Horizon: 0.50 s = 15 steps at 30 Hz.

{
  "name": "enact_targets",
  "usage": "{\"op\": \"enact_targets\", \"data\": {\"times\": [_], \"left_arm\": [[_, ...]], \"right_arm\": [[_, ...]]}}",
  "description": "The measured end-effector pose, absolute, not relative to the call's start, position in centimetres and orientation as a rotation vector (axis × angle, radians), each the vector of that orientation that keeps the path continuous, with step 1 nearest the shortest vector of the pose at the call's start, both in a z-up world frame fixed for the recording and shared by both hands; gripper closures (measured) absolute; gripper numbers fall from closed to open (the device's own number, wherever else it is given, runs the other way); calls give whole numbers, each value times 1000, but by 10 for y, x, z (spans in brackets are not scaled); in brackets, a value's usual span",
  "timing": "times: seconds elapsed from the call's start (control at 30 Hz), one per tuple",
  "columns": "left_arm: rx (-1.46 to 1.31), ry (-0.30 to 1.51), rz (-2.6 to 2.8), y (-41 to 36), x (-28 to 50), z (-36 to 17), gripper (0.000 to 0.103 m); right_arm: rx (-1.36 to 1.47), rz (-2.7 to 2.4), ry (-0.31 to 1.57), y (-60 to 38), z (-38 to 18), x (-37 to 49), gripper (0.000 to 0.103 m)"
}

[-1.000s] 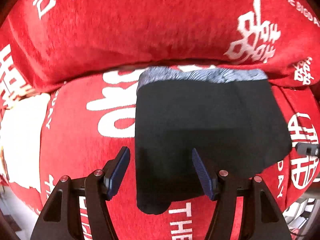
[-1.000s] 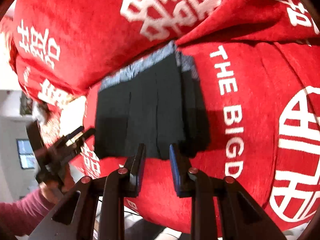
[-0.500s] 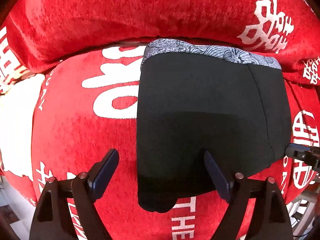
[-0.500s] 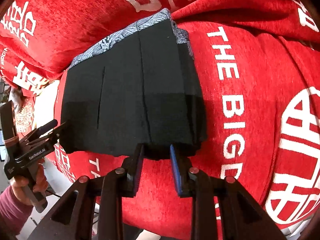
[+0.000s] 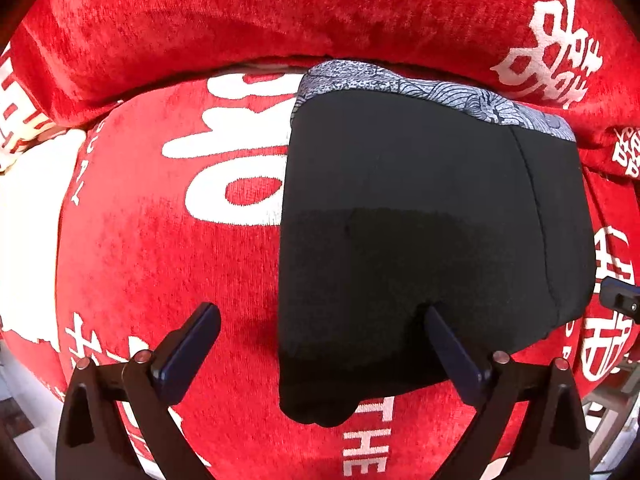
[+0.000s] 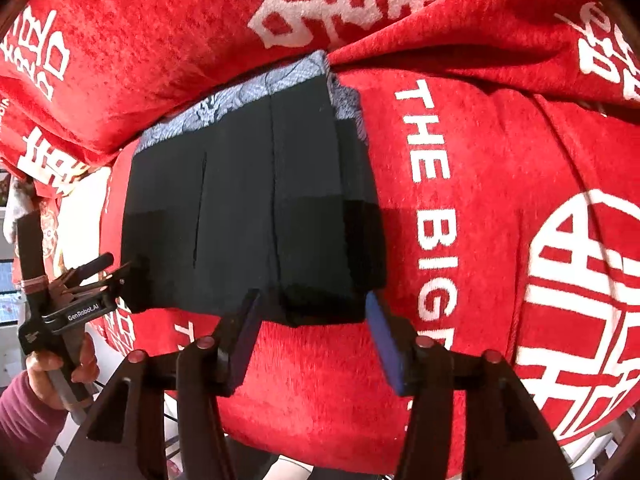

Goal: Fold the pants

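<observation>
Left wrist view: the black pants (image 5: 420, 240) lie folded into a compact block on a red cushion (image 5: 160, 264) with white lettering. The patterned grey waistband (image 5: 424, 88) is at the far edge, against the red back cushion (image 5: 320, 12). The left gripper (image 5: 324, 336) sits at the near edge of the pants, jaws wide open. Its left finger is over bare cushion and its right finger over the black cloth, so the near left corner of the pants lies between them. Nothing is gripped. A dark part of the other tool (image 5: 620, 300) shows at the right edge, just beside the pants.

Right wrist view: the right gripper (image 6: 316, 328) is at the near right corner of the folded pants (image 6: 248, 216), jaws open and holding nothing, the black hem lying between and just beyond the fingertips. The waistband (image 6: 240, 96) tucks under the back cushion (image 6: 160, 40). At the left, a hand (image 6: 60, 364) in a maroon sleeve holds the left gripper (image 6: 120, 276) at the near left corner of the pants.
</observation>
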<state>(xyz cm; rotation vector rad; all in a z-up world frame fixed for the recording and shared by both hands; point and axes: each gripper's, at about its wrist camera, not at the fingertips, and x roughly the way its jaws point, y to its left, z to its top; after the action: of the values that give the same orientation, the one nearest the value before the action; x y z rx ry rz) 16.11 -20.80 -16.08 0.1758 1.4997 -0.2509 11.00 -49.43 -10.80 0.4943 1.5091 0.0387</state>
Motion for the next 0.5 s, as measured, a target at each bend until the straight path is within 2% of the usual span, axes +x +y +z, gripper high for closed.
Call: {"op": "enact_targets", "data": {"times": [0.2, 0.5], "left_arm": [[193, 1504, -261, -210, 168, -162, 1], [128, 1534, -297, -203, 197, -167, 1]], "right_arm": [[540, 25, 1522, -506, -117, 114, 37], [561, 38, 1555, -522, -131, 120, 32]]}}
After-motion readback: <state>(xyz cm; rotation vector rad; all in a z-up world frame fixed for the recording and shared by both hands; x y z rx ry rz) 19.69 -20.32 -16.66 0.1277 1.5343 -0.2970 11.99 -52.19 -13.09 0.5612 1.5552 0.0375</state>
